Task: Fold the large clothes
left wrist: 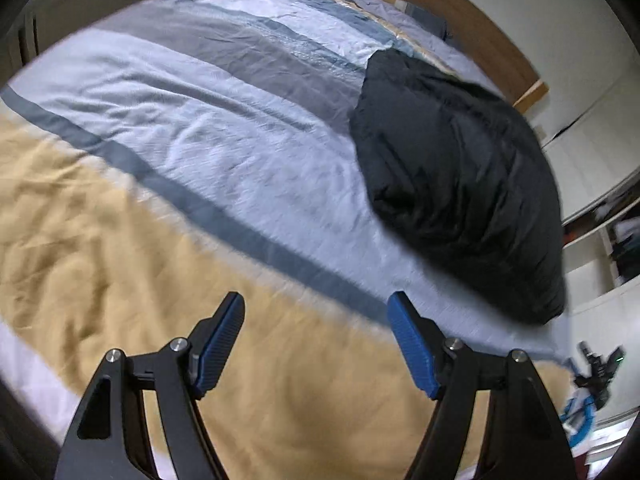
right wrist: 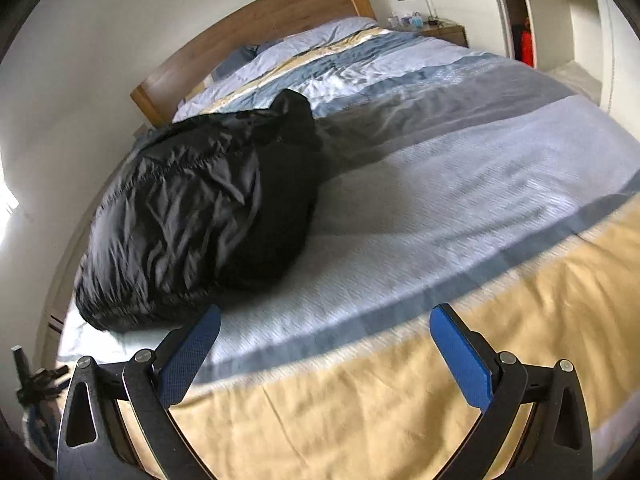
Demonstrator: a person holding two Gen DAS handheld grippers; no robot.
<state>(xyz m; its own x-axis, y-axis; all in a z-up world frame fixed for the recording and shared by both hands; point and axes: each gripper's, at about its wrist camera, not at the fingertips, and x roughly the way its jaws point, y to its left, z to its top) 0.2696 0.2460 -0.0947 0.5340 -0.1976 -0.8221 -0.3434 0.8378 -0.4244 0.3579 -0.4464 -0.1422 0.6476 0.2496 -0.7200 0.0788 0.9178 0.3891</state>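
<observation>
A black puffy jacket point(left wrist: 460, 184) lies bundled on the striped bed cover, on the right of the left wrist view and on the left of the right wrist view as the same jacket point(right wrist: 200, 216). My left gripper point(left wrist: 316, 306) hangs open above the yellow band of the cover, well short of the jacket, nothing between its blue pads. My right gripper point(right wrist: 326, 320) stands wide open over the pale and yellow stripes, its left pad point(right wrist: 192, 352) close beside the jacket's near end without touching it.
The bed cover point(right wrist: 440, 208) has pale blue, grey and yellow stripes. A wooden headboard point(right wrist: 260, 28) and a bedside table point(right wrist: 444, 32) stand at the far end. A tripod-like stand point(left wrist: 596, 368) sits on the floor by the bed's corner. Open shelves point(right wrist: 560, 12) line the wall.
</observation>
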